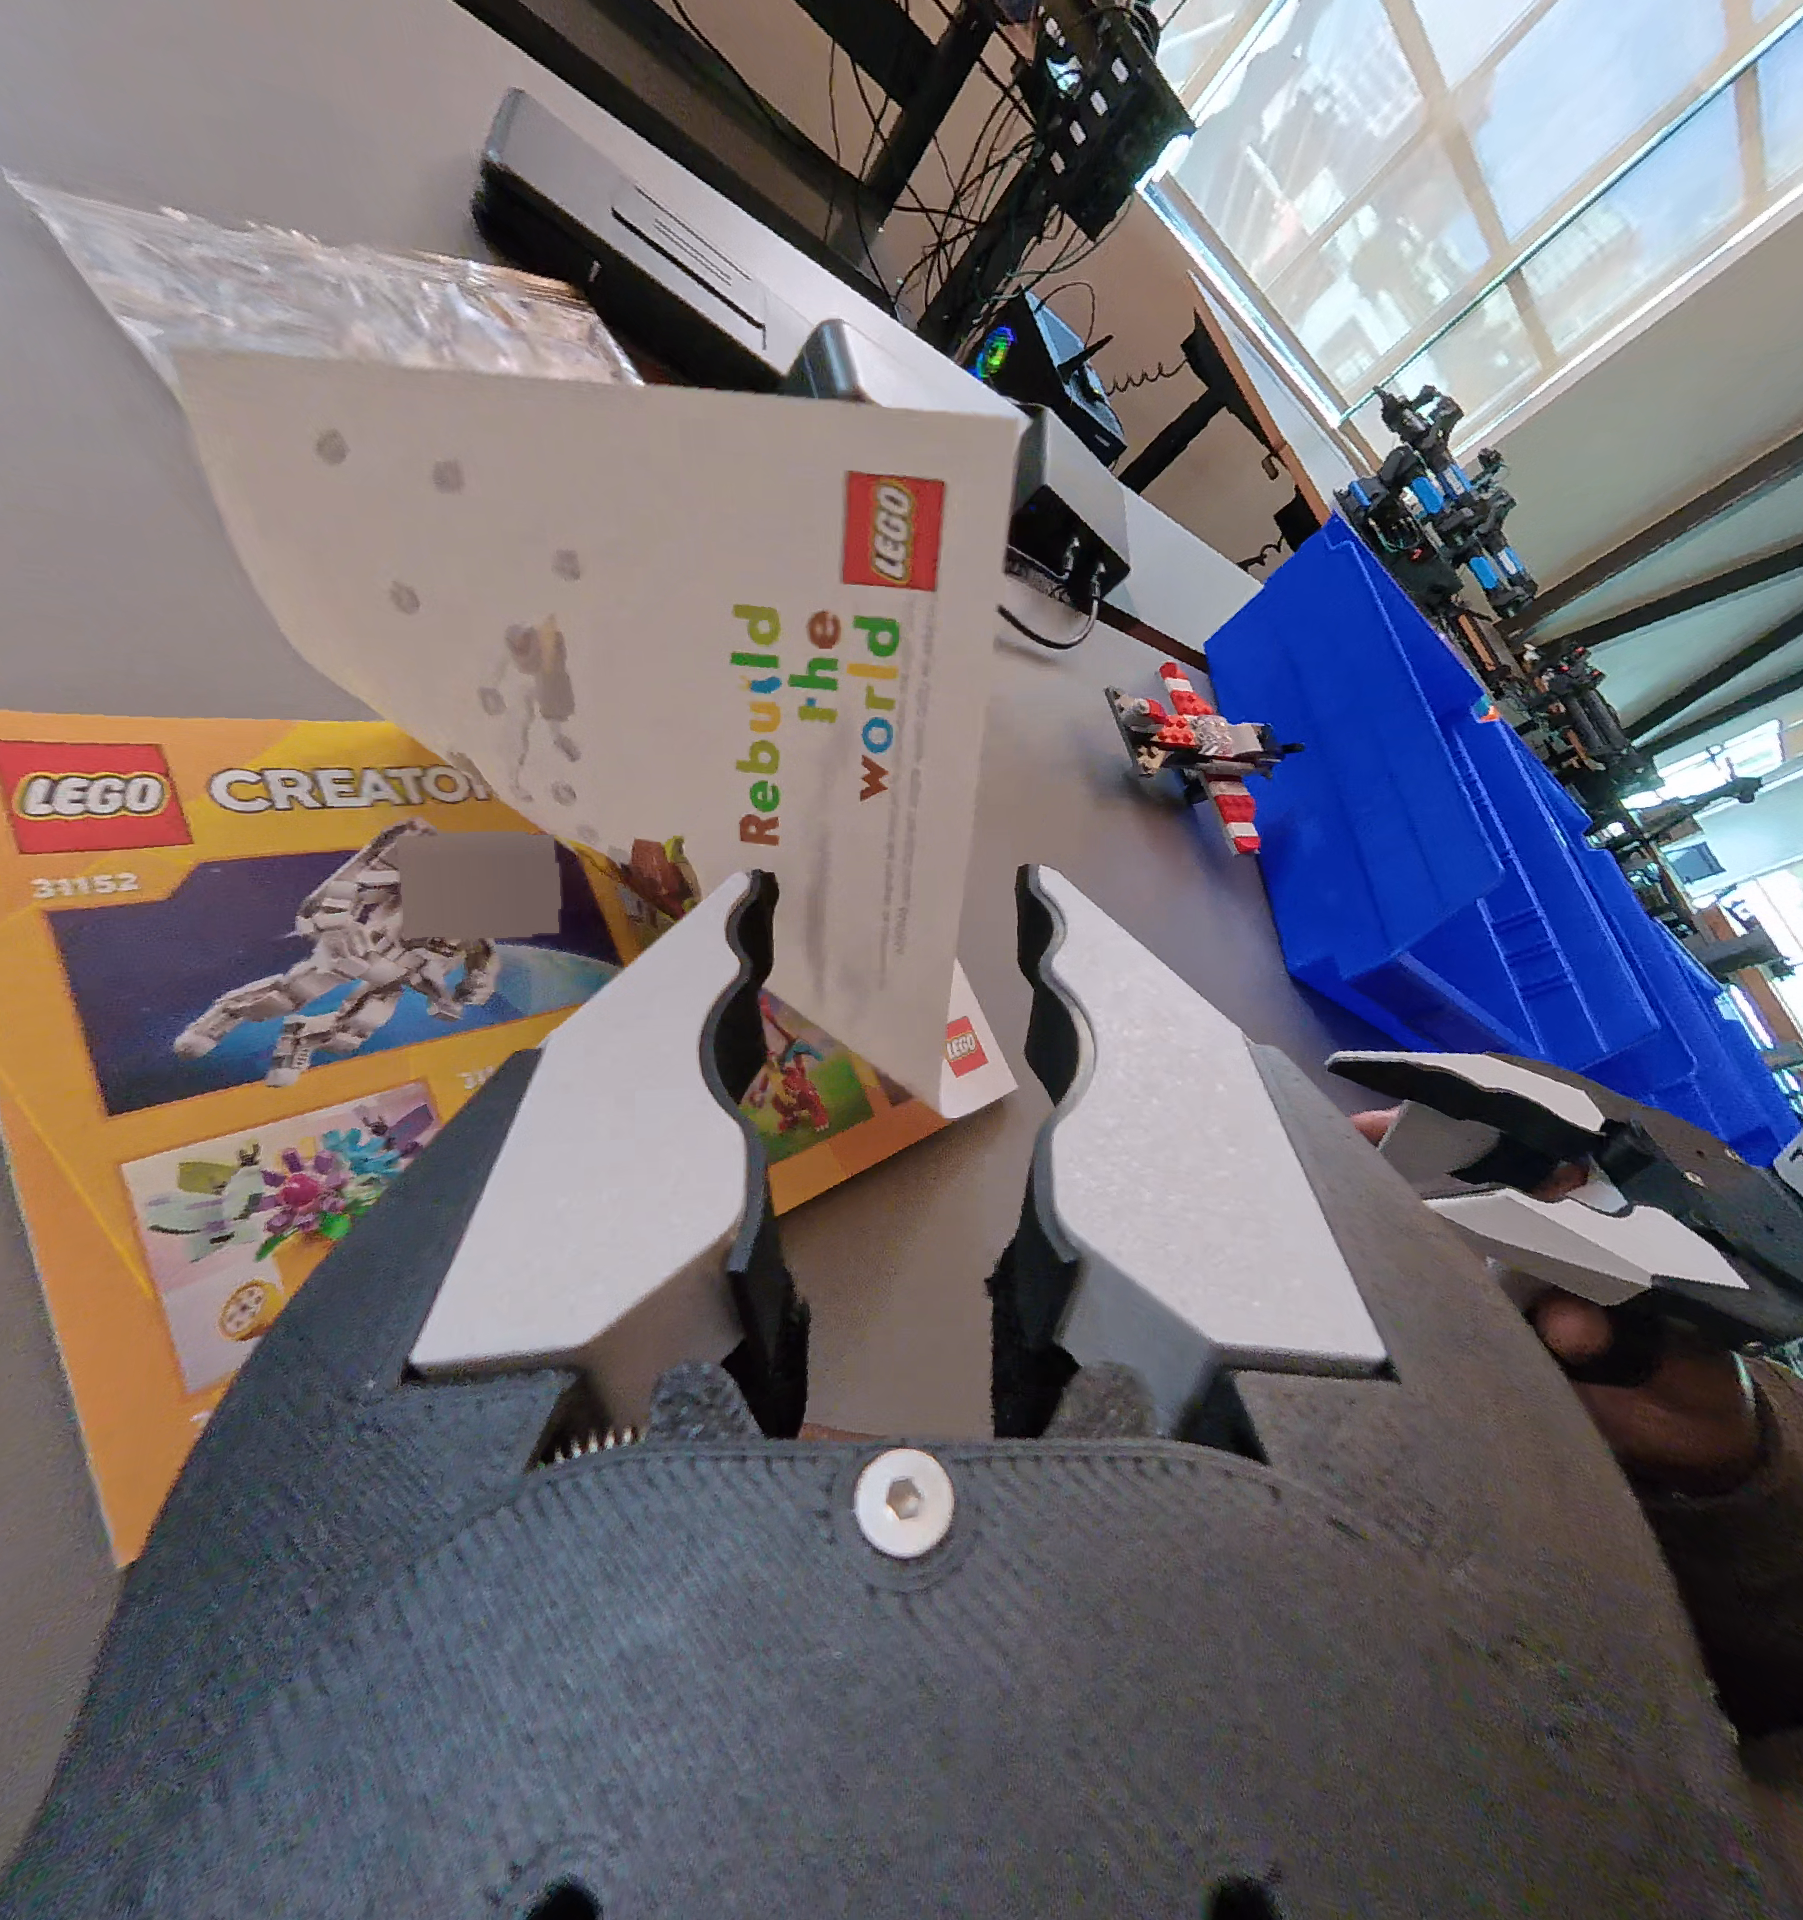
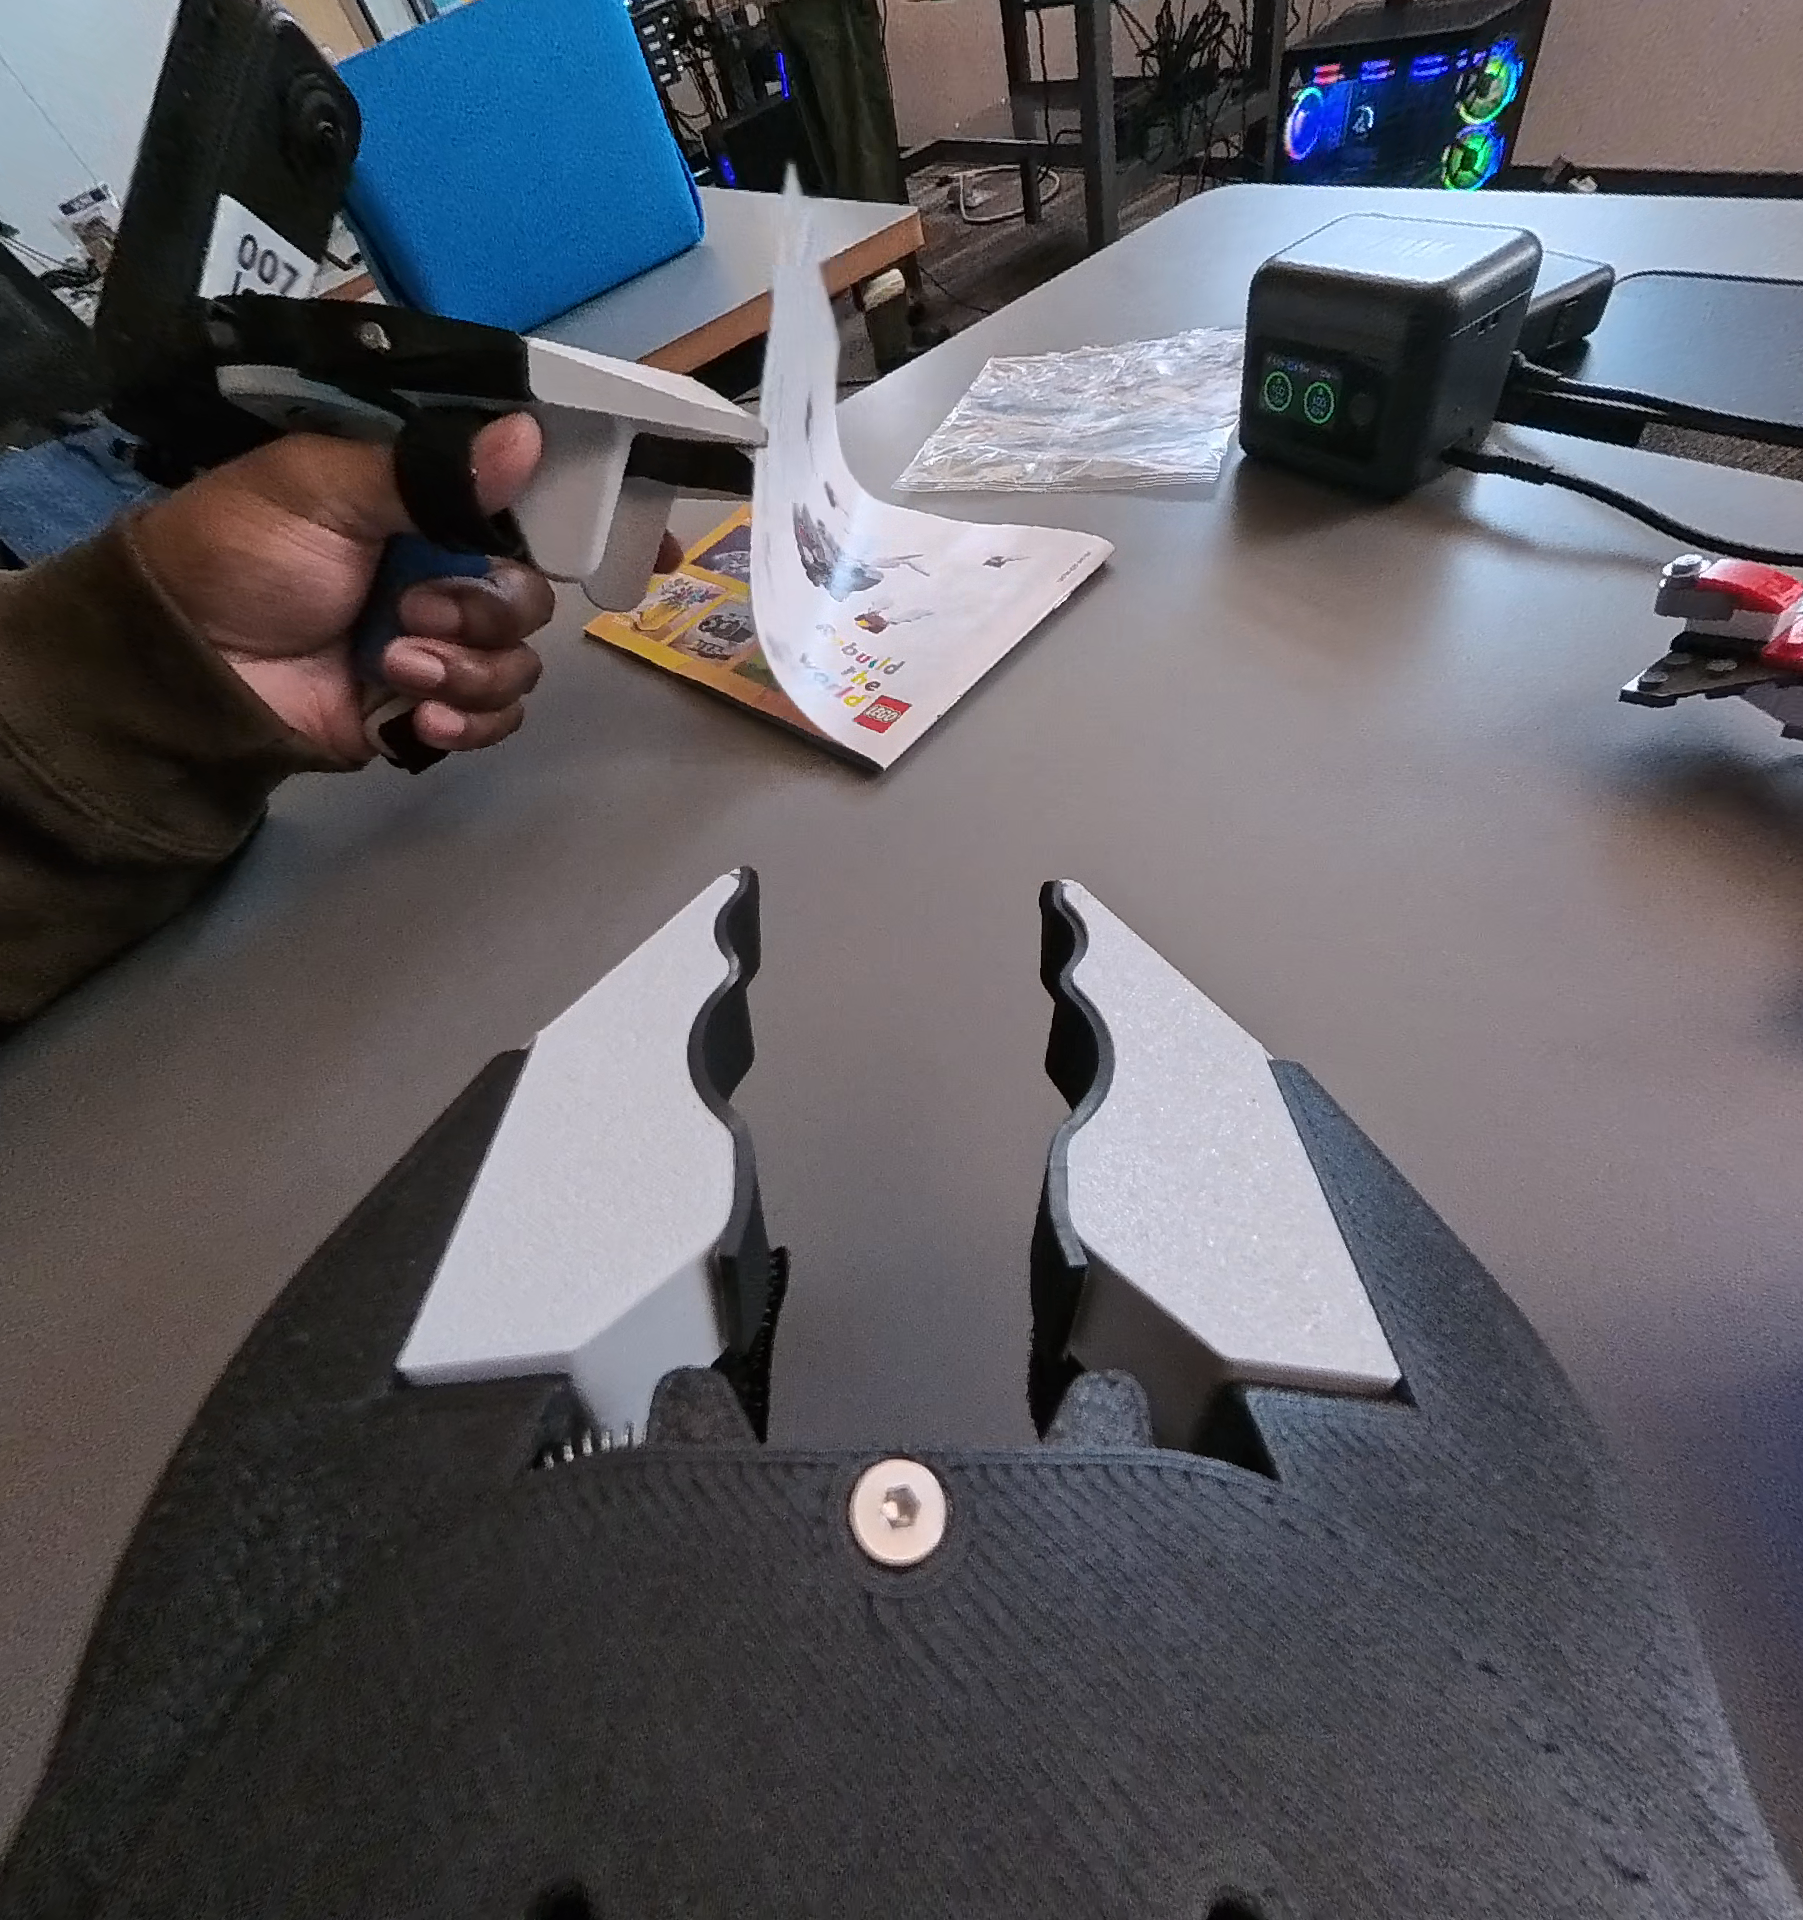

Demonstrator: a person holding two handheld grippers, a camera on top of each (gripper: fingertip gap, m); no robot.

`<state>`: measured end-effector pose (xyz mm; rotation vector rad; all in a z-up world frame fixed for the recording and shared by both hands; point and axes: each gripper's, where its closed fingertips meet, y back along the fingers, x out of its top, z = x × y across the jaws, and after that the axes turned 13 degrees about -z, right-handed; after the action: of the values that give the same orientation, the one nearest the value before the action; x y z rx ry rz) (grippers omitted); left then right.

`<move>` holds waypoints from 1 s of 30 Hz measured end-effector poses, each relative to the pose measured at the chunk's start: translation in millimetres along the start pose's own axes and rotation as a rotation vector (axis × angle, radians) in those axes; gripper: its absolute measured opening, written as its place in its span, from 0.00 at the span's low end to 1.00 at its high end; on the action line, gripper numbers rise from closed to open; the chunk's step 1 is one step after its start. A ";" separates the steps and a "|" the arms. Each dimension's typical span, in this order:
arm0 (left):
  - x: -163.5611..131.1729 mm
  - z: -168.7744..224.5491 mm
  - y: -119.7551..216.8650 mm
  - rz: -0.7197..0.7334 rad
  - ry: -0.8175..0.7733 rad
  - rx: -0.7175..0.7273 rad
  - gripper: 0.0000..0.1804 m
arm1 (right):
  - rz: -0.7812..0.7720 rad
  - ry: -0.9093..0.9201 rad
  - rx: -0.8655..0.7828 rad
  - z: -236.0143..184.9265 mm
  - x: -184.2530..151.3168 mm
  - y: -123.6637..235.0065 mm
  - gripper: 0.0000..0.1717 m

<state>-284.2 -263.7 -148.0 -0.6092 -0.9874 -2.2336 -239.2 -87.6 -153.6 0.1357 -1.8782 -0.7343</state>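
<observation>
Right gripper level, jaws apart; left gripper apart, seemingly propping page.

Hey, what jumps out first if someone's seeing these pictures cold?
The booklet's white page curling up off the grey table, with the left hand-held gripper open around its edge. Then the red-and-white brick plane beside the blue bins, and the right hand-held gripper open over bare table.

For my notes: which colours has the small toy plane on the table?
The toy plane is red, white and grey, with striped wings; the left wrist view shows it best.
</observation>
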 end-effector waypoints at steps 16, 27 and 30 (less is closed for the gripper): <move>18.3 -22.7 22.8 0.083 0.101 0.037 0.33 | 0.002 -0.013 0.010 0.6 0.2 0.6 0.32; 19.4 -10.4 22.7 0.093 0.078 -0.018 0.21 | 0.000 -0.011 0.007 0.4 -0.2 0.5 0.32; 19.0 -6.3 21.2 0.090 0.063 -0.029 0.17 | -0.003 -0.004 0.002 0.1 -0.5 0.1 0.32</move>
<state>-283.9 -286.4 -129.7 -0.5816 -0.8803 -2.1773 -239.0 -87.2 -153.9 0.1382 -1.8830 -0.7352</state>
